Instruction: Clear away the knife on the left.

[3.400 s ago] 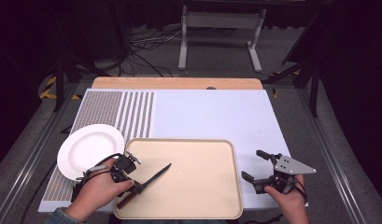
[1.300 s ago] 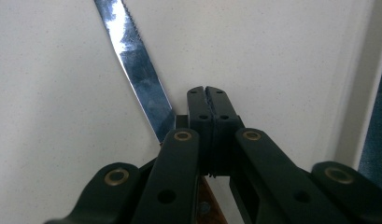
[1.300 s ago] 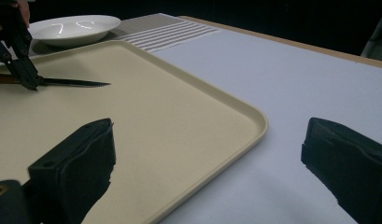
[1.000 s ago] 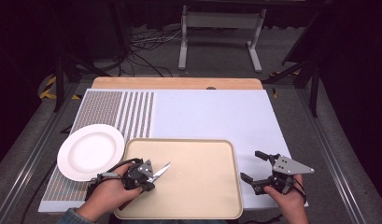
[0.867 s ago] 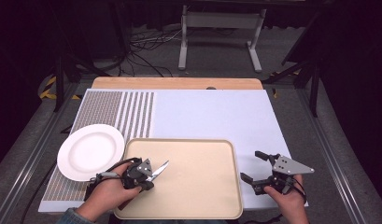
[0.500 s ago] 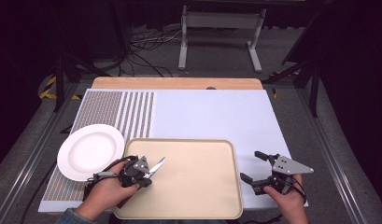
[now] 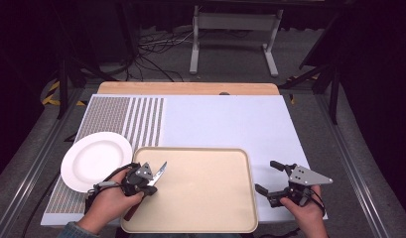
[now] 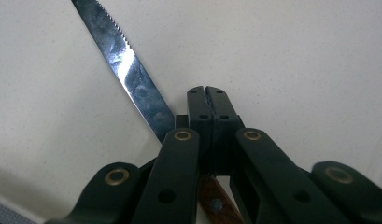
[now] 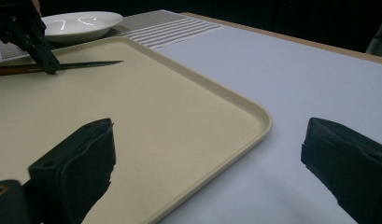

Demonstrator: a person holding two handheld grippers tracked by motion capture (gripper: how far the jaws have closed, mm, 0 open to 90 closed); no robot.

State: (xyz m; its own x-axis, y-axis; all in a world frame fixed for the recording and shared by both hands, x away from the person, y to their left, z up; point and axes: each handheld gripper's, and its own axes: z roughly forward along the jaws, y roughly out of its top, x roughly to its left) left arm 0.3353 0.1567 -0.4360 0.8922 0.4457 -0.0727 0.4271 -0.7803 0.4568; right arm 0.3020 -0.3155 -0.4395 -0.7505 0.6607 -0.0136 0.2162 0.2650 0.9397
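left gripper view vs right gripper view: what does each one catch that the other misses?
Left gripper view: the knife's serrated edge and brown riveted handle running under the left gripper, whose jaws are pressed together. Right gripper view: the white plate, the striped mat, the tray's rounded corner, and the right gripper's wide-open jaws straddling the rim. Both: the knife and the beige tray.
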